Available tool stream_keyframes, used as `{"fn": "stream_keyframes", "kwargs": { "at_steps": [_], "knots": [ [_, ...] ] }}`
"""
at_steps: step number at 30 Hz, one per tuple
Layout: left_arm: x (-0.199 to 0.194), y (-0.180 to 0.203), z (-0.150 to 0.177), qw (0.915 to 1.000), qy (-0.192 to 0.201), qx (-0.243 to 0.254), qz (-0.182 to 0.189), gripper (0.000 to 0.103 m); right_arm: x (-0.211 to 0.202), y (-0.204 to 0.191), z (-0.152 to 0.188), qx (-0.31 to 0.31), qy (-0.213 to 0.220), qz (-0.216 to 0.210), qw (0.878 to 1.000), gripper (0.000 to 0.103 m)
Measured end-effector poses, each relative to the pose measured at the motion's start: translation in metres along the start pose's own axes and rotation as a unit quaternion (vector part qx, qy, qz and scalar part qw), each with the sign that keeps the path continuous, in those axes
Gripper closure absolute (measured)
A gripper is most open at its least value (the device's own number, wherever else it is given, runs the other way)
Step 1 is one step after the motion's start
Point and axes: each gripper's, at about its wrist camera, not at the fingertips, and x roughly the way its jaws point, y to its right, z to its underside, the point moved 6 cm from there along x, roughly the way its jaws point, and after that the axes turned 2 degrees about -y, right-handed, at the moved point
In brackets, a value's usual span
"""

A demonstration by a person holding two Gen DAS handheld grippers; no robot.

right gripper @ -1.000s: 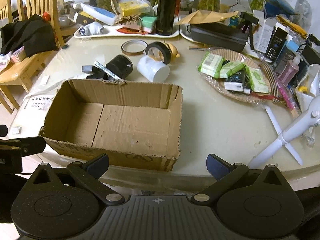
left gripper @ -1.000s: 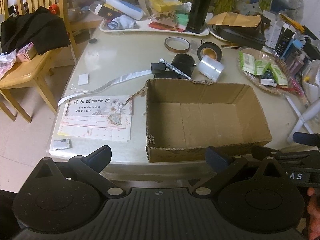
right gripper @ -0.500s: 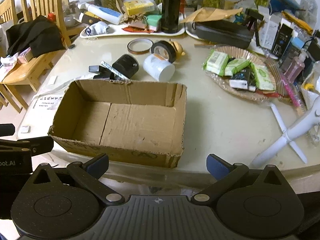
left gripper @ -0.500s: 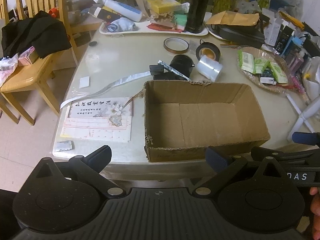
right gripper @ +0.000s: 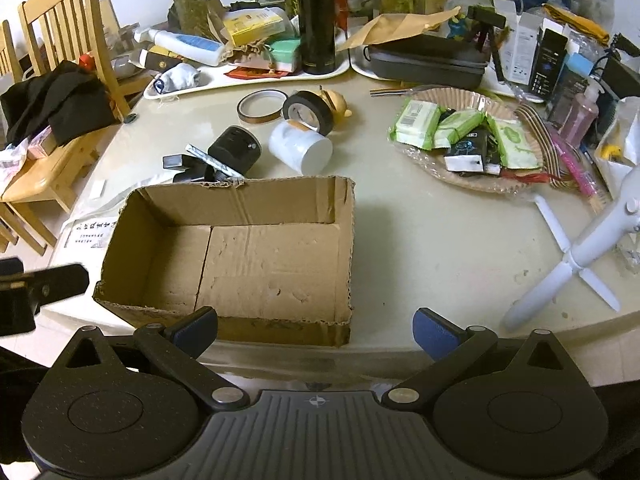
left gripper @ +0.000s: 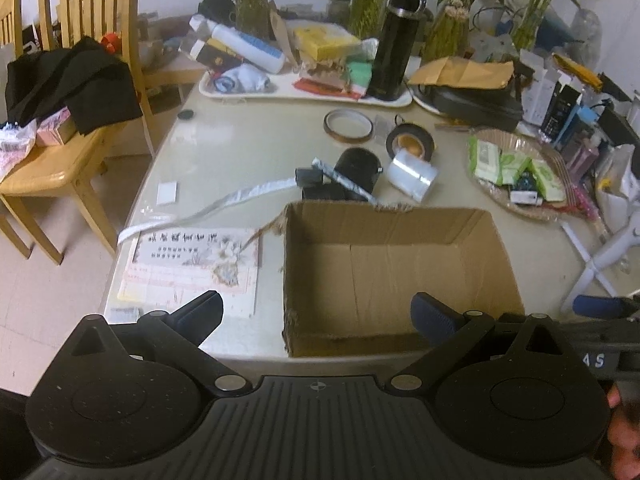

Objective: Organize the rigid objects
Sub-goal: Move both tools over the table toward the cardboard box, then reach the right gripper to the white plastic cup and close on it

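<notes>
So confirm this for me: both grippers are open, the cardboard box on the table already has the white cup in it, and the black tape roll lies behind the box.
Wrong on the cup. The right wrist view shows the cardboard box empty; the white cup lies on its side on the table behind it, beside the black tape roll. The rest stands.

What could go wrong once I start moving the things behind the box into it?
The white cup and black cylinder lie on their sides, so a nudge may roll them. The black tape roll leans against the cup and a yellow toy, so lifting the cup could shift both. The cardboard box has its near wall at the table edge; bumping it might push it off.
</notes>
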Motion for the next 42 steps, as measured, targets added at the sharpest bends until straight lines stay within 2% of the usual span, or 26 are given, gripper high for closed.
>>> {"fn": "stream_keyframes", "kwargs": {
  "at_steps": [2,6,12,16,26,32,39,42],
  "knots": [
    [-0.002,0.003,-0.002,1.0000,0.000,0.006,-0.003,0.001,-0.002,0.001,-0.003,-0.001,0.003,-0.005,1.000,0.000],
    [-0.010,0.004,-0.008,0.9997,0.000,0.010,0.023,0.001,-0.003,0.005,-0.012,0.007,0.005,-0.031,0.999,0.000],
    [-0.010,-0.005,-0.022,0.9997,0.002,0.014,0.020,0.001,0.001,0.009,-0.038,-0.007,0.013,-0.043,0.999,0.000],
    [-0.005,-0.015,-0.034,0.9999,0.001,0.017,0.002,0.001,0.010,0.010,-0.057,-0.017,0.014,-0.054,0.998,0.000],
    [0.016,-0.023,-0.088,0.9999,0.015,0.006,-0.001,0.001,0.034,0.014,-0.111,-0.051,0.031,-0.067,0.996,0.000],
    [0.036,-0.022,-0.113,0.9998,0.016,0.013,0.000,0.001,0.058,0.020,-0.131,-0.057,0.022,-0.070,0.996,0.000],
    [0.047,-0.023,-0.119,0.9984,0.044,0.035,-0.012,0.001,0.076,0.021,-0.145,-0.055,0.017,-0.081,0.995,0.000],
    [0.058,-0.026,-0.115,0.9992,0.025,0.029,-0.007,0.001,0.082,0.014,-0.150,-0.075,0.020,-0.093,0.993,0.000]
  ]
}}
